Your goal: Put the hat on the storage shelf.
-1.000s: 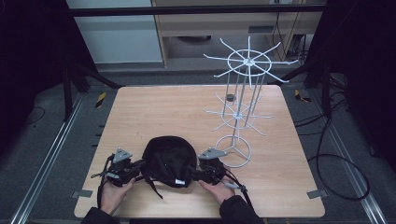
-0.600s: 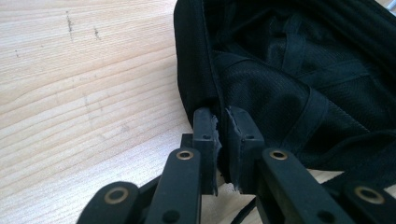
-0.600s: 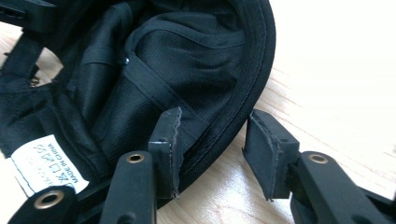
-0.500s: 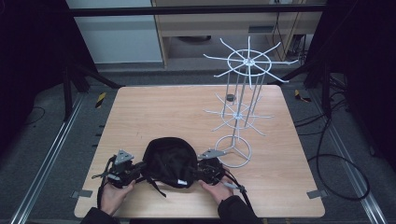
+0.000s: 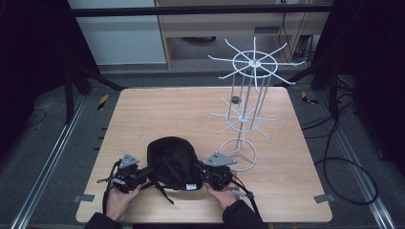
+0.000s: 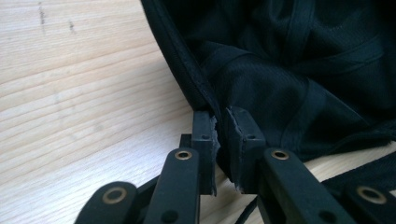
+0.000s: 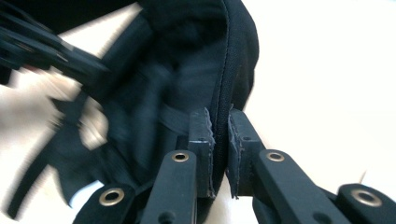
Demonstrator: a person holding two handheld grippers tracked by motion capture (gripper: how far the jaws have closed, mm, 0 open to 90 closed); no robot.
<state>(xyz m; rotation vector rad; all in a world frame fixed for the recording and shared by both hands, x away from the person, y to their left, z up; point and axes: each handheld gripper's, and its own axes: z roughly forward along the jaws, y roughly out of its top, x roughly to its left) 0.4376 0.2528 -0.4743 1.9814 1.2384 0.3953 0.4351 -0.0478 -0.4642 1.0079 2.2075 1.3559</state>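
Note:
A black cap [image 5: 172, 160] lies open side up near the table's front edge, with a strap trailing off its front. My left gripper [image 5: 144, 171] is at the cap's left edge. In the left gripper view it [image 6: 218, 126] is shut on the cap's [image 6: 299, 79] stitched rim. My right gripper [image 5: 200, 168] is at the cap's right edge. In the right gripper view it [image 7: 219, 123] is shut on the cap's [image 7: 187, 56] rim, which passes up between the pads. A hand holds each gripper from the bottom of the high view.
A white wire display rack [image 5: 247, 86] with two tiers of spokes stands at the right of the wooden table [image 5: 157, 114], its ring base [image 5: 241, 153] just beyond my right gripper. A small dark object [image 5: 235, 99] sits behind the rack.
Both grippers keep their hold on the cap's rim. Their positions have barely changed.

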